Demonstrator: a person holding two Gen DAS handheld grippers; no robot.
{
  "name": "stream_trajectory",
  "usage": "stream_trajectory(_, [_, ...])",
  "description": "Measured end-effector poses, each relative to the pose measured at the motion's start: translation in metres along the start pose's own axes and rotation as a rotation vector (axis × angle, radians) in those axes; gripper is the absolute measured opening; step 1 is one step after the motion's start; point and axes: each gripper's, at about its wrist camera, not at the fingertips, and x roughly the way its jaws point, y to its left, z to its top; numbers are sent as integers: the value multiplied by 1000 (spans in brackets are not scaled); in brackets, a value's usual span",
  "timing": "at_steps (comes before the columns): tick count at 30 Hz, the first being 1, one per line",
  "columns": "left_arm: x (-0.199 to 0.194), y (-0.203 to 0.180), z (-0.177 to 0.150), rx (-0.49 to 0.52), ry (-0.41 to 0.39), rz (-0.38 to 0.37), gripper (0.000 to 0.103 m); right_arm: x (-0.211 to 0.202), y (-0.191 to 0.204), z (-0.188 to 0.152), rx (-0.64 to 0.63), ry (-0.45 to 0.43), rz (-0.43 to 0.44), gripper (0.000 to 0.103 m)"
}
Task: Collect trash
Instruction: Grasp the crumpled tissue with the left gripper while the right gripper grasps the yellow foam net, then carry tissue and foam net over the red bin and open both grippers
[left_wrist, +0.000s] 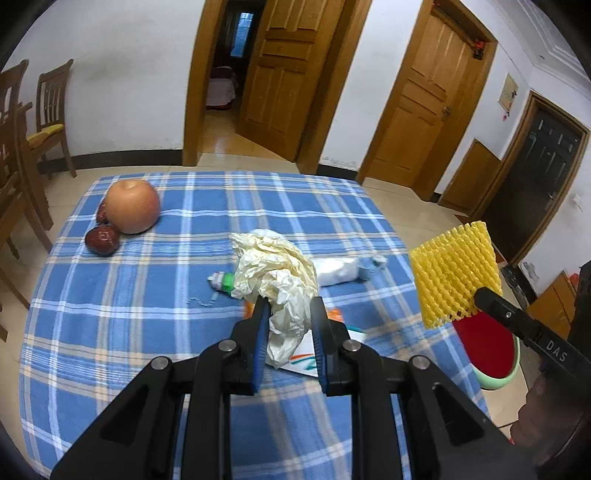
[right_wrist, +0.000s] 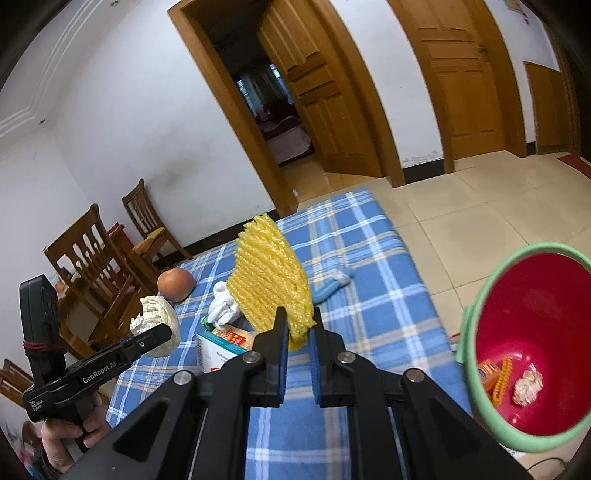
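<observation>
My left gripper (left_wrist: 289, 309) is shut on a crumpled cream paper wad (left_wrist: 279, 275) and holds it above the blue plaid table (left_wrist: 129, 314); the wad also shows in the right wrist view (right_wrist: 159, 325). My right gripper (right_wrist: 298, 325) is shut on a yellow foam fruit net (right_wrist: 271, 277), held up over the table's right side; the net also shows in the left wrist view (left_wrist: 454, 275). A red bin with a green rim (right_wrist: 532, 343) stands on the floor to the right, with several scraps inside. A white wrapper roll (left_wrist: 338, 271) and a small box (right_wrist: 221, 349) lie on the table.
An apple (left_wrist: 132, 206) and two red dates (left_wrist: 102, 240) sit at the table's far left. Wooden chairs (right_wrist: 99, 266) stand beyond the left side. Tiled floor (right_wrist: 461, 221) lies to the right, with wooden doors behind.
</observation>
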Motion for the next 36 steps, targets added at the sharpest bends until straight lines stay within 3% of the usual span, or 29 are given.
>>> stream_trajectory(15, [1, -72, -12, 96, 30, -105, 21, -60, -53, -17, 119, -57, -125, 12])
stream_trajectory(36, [44, -189, -37, 281, 143, -235, 21, -110, -147, -44, 303, -107, -333, 15])
